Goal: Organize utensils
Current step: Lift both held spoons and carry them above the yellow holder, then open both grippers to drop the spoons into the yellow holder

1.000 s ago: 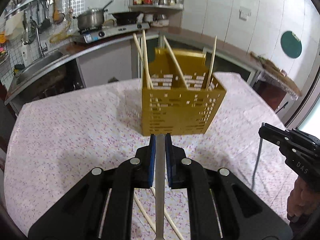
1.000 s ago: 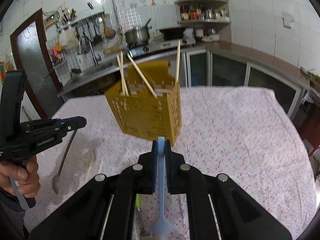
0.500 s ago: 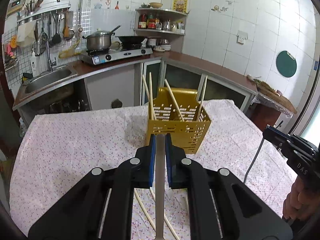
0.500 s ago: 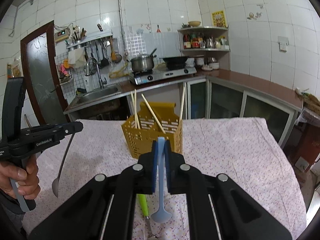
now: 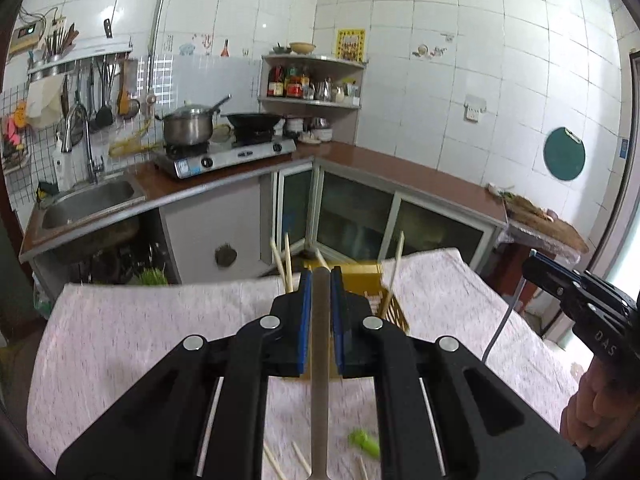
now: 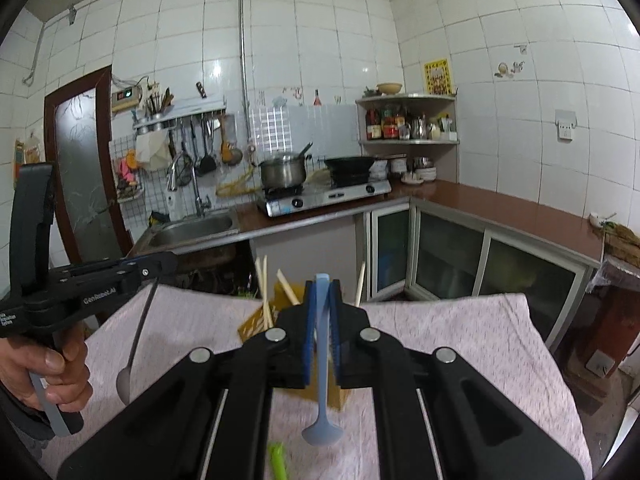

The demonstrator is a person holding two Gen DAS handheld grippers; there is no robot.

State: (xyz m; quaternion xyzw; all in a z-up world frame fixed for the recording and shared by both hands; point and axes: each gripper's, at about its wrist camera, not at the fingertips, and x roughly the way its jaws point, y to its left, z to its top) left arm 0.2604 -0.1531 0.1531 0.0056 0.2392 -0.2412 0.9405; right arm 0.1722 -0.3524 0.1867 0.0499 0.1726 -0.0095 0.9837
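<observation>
My left gripper [image 5: 320, 276] is shut on a metal spoon [image 5: 319, 376], handle up, bowl hanging down. It also shows in the right wrist view [image 6: 158, 268] with the spoon [image 6: 134, 350] dangling. My right gripper [image 6: 321, 284] is shut on a light blue spoon [image 6: 321, 392], bowl down; it also shows in the left wrist view [image 5: 536, 268]. The yellow utensil holder [image 5: 372, 280] stands on the table behind both grippers, mostly hidden, with several chopsticks [image 5: 286, 264] sticking up. In the right wrist view the holder [image 6: 256, 322] shows beside my fingers.
The table has a pink floral cloth [image 5: 140, 340]. Loose chopsticks [image 5: 272, 460] and a green-handled utensil [image 5: 364, 440] lie on it below my grippers. A counter with sink [image 5: 88, 200] and stove [image 5: 224, 156] lies behind.
Both grippers have risen and pulled back from the yellow holder, each still holding its spoon. The holder now looks smaller and sits lower, largely behind the fingers.
</observation>
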